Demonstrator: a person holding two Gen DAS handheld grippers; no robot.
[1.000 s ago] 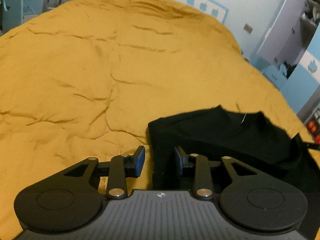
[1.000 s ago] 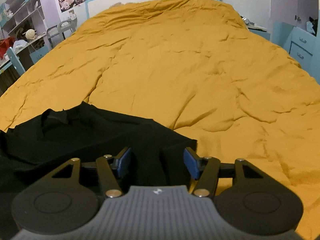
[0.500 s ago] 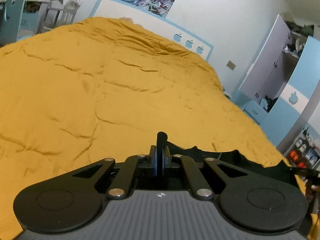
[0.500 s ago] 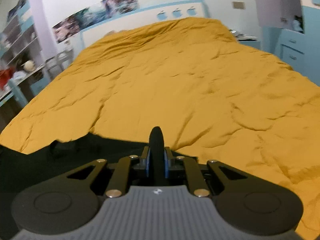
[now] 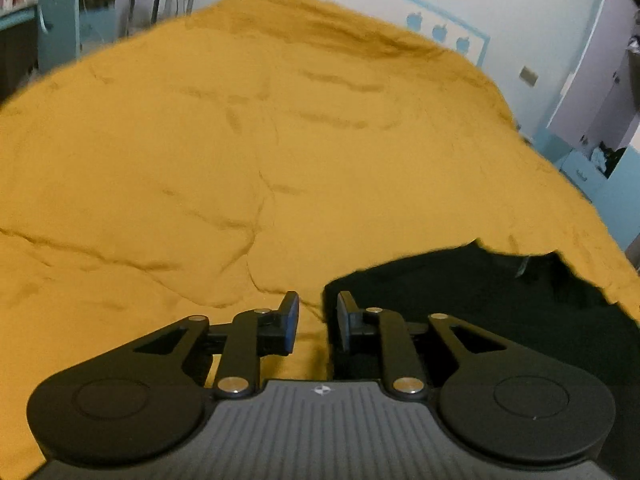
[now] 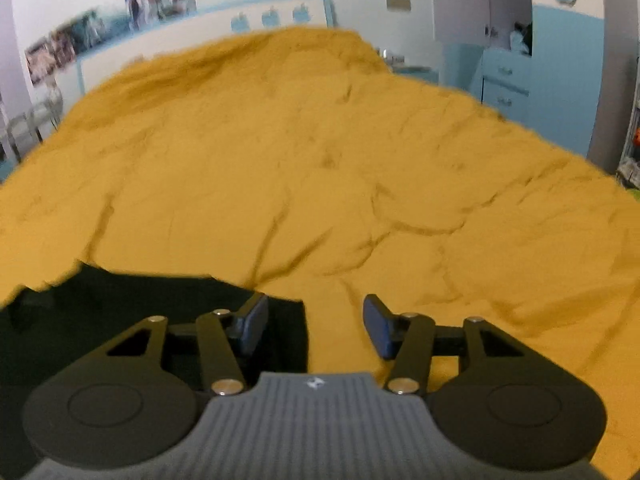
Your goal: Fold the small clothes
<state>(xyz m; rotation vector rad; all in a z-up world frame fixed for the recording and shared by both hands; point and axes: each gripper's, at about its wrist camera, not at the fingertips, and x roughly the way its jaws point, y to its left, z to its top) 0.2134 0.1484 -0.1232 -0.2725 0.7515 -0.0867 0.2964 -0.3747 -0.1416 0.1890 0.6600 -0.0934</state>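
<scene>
A black garment (image 5: 480, 292) lies flat on the mustard-yellow bedspread (image 5: 240, 140). In the left wrist view it spreads to the right of my left gripper (image 5: 318, 322), which is open with the garment's left edge just by its right finger. In the right wrist view the garment (image 6: 140, 304) lies to the lower left, and my right gripper (image 6: 316, 326) is open over its right edge, with the left finger above the cloth and the right finger above the bedspread (image 6: 320, 160). Neither gripper holds anything.
The bed fills most of both views. A white headboard (image 6: 200, 28) with blue apple marks stands at the far end. Blue and white cupboards (image 6: 520, 80) stand to the right, a chair and desk (image 5: 60, 20) at the far left.
Half a second ago both grippers were shut on black cloth and lifted. Now both have opened, the garment lies on the bed again, and both views are blurred by motion.
</scene>
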